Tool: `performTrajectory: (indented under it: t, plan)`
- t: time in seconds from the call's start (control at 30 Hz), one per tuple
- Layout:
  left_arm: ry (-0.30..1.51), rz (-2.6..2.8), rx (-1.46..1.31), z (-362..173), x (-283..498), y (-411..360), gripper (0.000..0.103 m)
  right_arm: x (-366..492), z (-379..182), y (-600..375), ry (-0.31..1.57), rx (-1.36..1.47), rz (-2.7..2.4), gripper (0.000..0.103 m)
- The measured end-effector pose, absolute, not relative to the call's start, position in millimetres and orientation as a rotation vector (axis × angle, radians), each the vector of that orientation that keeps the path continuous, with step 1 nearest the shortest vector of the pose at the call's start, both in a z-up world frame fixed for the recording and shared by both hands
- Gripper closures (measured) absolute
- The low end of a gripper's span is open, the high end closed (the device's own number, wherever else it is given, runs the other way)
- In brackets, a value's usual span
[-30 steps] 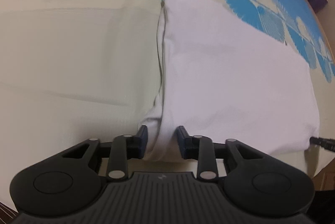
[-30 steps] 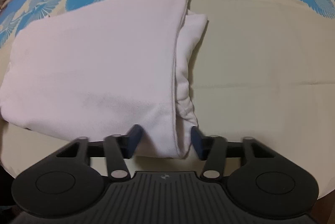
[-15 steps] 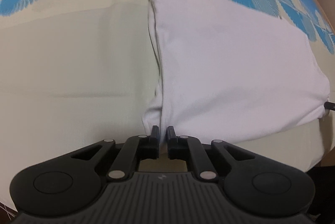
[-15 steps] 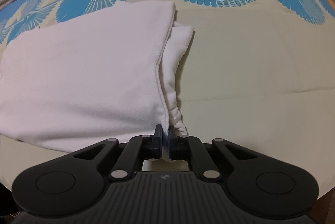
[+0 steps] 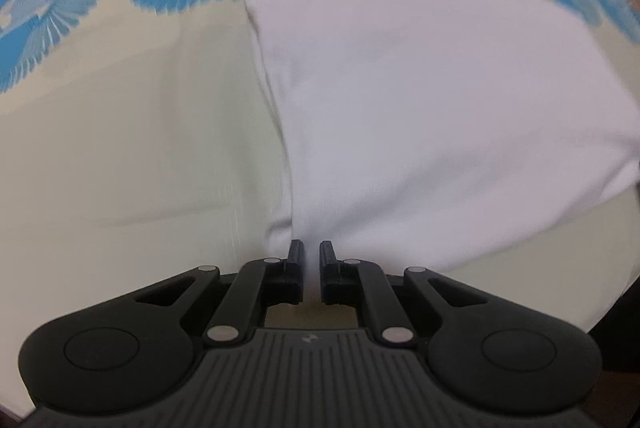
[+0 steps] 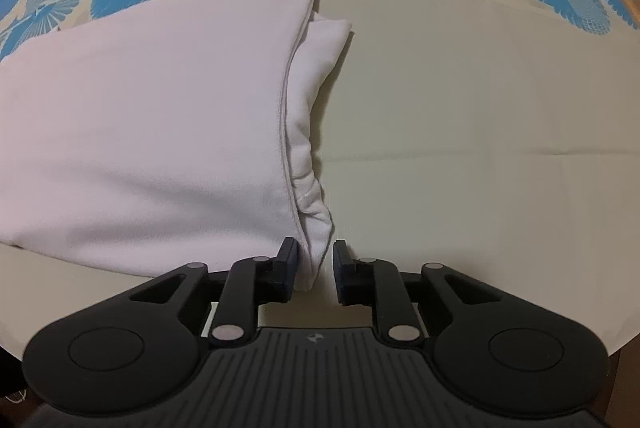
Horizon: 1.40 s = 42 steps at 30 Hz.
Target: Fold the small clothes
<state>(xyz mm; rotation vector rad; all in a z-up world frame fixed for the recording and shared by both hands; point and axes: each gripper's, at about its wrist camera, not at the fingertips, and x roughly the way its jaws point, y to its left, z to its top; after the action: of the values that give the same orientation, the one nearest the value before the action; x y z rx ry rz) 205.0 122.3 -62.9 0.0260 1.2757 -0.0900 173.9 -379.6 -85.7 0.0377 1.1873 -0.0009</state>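
1. Your left gripper [image 5: 311,253] had its jaws parting, a narrow gap between them, with the near left corner of the white garment [image 5: 432,116] running into that gap; whether the pads pressed it, I could not tell.
2. Your right gripper [image 6: 316,255] had its jaws spreading too, the garment's near right corner hanging loose between them, touching only the left pad.
3. From both jaws the folded garment stretched straight ahead across the tabletop [image 6: 480,132].
4. Its long axis ran crosswise, from one gripper to the other, so each hand sat nearest its own corner.
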Motion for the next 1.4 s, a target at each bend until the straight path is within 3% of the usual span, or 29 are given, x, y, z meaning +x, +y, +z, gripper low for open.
performTrajectory:
  t: [0.13,0.27,0.4,0.5,1.1,1.17,1.27,1.4]
  plan:
    - [1.224,-0.06,-0.014,-52,207,129,0.077,172,-76,-385,1.126,0.021,-0.06,0.081]
    - [1.198,-0.012,-0.022,-45,209,138,0.075,163,-51,-385,0.955,-0.05,-0.191,0.078]
    - [1.161,0.025,-0.043,-40,210,148,0.072,150,-26,-374,0.778,-0.013,-0.206,0.064]
    - [1.147,0.05,-0.053,-37,210,155,0.072,146,-15,-353,0.716,-0.007,-0.16,0.063]
    - [1.114,0.079,-0.082,-30,209,168,0.067,164,-27,-196,0.754,-0.087,0.142,0.063]
    - [1.116,0.083,-0.081,-31,209,169,0.067,162,-31,-173,0.752,-0.131,0.204,0.066]
    - [1.122,0.089,-0.086,-32,211,171,0.067,159,-35,-142,0.748,-0.18,0.295,0.086]
    - [1.122,0.091,-0.102,-33,213,172,0.067,153,-43,-102,0.752,-0.227,0.398,0.087]
